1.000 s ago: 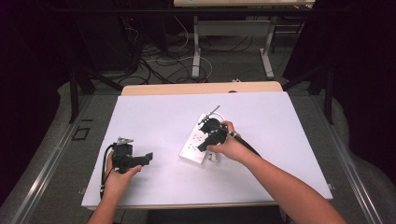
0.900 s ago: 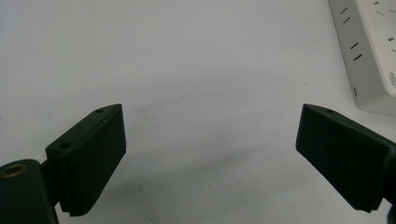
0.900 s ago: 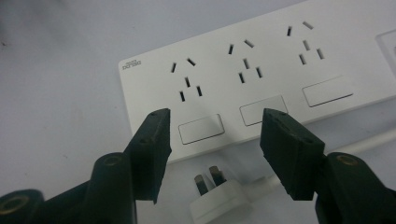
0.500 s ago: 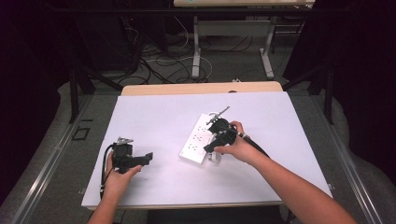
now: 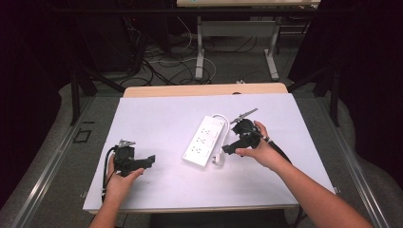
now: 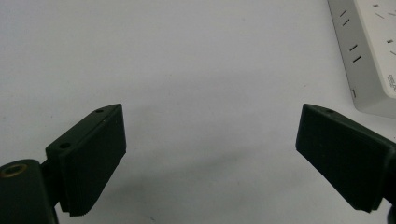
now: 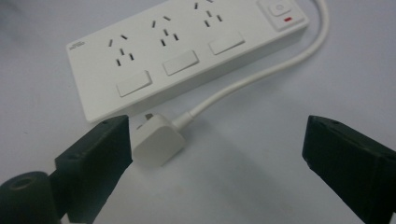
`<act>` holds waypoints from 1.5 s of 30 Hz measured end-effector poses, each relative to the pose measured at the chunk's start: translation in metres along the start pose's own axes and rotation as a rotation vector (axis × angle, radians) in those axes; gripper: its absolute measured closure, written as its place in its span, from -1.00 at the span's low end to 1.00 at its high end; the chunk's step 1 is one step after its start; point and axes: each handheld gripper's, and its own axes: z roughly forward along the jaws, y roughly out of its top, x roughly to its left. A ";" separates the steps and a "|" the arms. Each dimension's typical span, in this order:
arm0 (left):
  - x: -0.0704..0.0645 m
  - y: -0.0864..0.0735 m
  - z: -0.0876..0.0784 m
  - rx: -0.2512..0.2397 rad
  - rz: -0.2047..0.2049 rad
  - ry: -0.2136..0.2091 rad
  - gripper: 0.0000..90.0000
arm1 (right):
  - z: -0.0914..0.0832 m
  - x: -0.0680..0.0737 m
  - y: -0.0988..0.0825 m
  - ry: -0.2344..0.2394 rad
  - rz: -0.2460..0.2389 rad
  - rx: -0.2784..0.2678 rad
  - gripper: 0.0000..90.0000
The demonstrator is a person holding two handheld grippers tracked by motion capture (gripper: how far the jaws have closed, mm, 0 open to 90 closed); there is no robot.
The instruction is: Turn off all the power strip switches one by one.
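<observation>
power strip (image 7: 187, 56): white, red mark by switch | plug (image 7: 156, 140): white | table (image 5: 157, 118): white

High view: fixed above person's side, faces forward and down, far enough to take in whole white worktop (image 5: 157, 123). Both gripper views: ride low, close, look along own jaws. All three share power strip (image 5: 205, 139) (image 6: 369, 51) (image 7: 187, 51); right gripper view nearest.

White sheet-covered rectangular table (image 5: 157, 118) with a pale wooden edge (image 5: 204, 90) exposed at the far side, grey carpeted floor (image 5: 57, 156) seen around it, loose dark and white cables (image 5: 161, 57) trailed beyond, white metal desk legs (image 5: 199, 52) stood behind.
</observation>
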 end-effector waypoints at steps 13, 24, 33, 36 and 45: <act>0.000 0.000 0.000 -0.006 -0.002 0.009 -0.81 | -0.027 -0.046 -0.042 -0.093 0.130 -0.092 -1.00; 0.000 0.000 -0.001 -0.016 -0.003 0.015 -0.81 | -0.041 -0.080 -0.086 -0.227 0.237 -0.135 -1.00; 0.000 -0.001 -0.001 -0.011 -0.004 0.018 -0.81 | -0.047 -0.089 -0.121 -0.286 0.283 -0.149 -1.00; 0.000 -0.001 -0.001 -0.012 -0.002 0.019 -0.81 | -0.049 -0.091 -0.131 -0.302 0.297 -0.160 -1.00; 0.000 -0.001 -0.001 -0.013 -0.003 0.021 -0.81 | -0.045 -0.098 -0.157 -0.316 0.348 -0.159 -1.00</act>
